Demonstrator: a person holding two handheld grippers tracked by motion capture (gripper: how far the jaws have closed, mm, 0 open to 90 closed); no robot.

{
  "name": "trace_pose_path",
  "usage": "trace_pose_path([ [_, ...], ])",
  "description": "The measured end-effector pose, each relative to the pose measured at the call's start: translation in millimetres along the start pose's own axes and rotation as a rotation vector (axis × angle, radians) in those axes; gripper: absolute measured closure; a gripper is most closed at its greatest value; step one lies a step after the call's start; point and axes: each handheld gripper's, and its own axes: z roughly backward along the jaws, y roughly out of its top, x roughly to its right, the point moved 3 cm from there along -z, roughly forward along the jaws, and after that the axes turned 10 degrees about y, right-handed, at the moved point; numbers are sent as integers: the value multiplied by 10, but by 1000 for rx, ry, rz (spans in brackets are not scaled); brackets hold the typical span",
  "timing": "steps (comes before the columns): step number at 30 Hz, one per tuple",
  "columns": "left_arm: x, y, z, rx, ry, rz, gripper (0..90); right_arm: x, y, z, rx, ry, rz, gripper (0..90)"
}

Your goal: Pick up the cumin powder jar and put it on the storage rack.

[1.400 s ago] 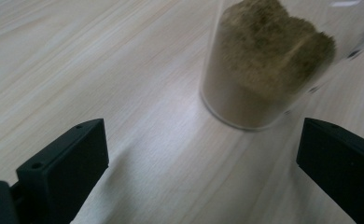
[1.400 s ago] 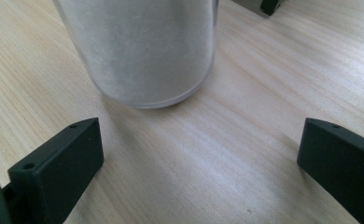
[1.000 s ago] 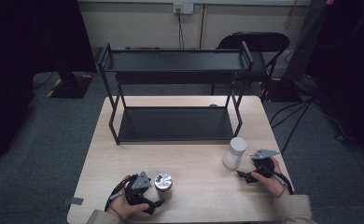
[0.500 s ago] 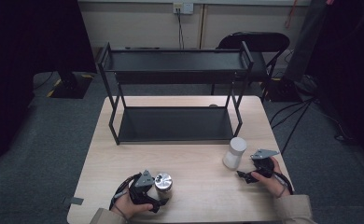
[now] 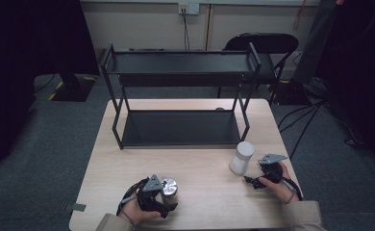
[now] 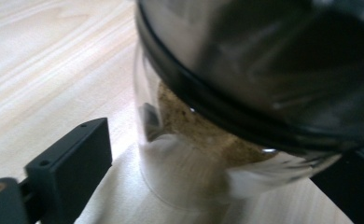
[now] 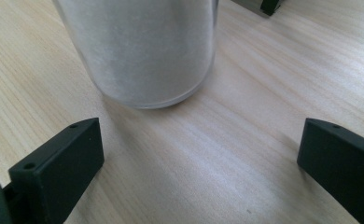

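A small glass jar (image 5: 168, 189) with a shiny metal lid (image 6: 264, 60) and brown powder inside stands near the table's front left. My left gripper (image 5: 166, 198) straddles it. Its jaws have just been closing with the jar (image 6: 208, 154) between them, and a gap still shows beside the left jaw. A white frosted jar (image 5: 242, 156) stands at the front right. My right gripper (image 5: 253, 172) rests just short of it with its jaws wide apart. In the right gripper view the white jar (image 7: 143, 46) sits ahead of the gripper (image 7: 199, 158), not between the jaws.
A black two-tier metal rack (image 5: 178, 143) stands across the back half of the wooden table (image 5: 205, 168), both shelves bare. A black chair (image 5: 262, 43) stands behind the table, with cables on the floor to its right.
The left gripper has edged slightly right, closer around the metal-lidded jar. The right hand and the white jar have stayed put.
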Motion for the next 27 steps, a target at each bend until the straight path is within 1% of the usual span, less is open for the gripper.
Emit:
trace_pose_path([
  [6, 3, -9, 2, 22, -1, -11, 132, 1, 0, 0, 0, 0, 0, 0],
  [9, -2, -11, -7, 23, -4, -11, 161, 2, 1, 0, 0, 1, 0, 0],
  [11, -6, -12, -13, 26, -12, -20, 182, 2, 1, 0, 0, 1, 0, 0],
  [18, 15, -4, -24, 35, -6, -36, 250, 5, 1, 0, 0, 1, 1, 0],
  [20, 21, -3, -24, 34, -3, -49, 263, 5, 1, 0, 0, 1, 1, 0],
  [22, 28, -3, -26, 36, 0, -54, 267, 5, 1, 0, 0, 1, 1, 0],
  [27, 60, -10, -25, 53, 16, -86, 284, 5, 1, 0, 0, 1, 1, 0],
])
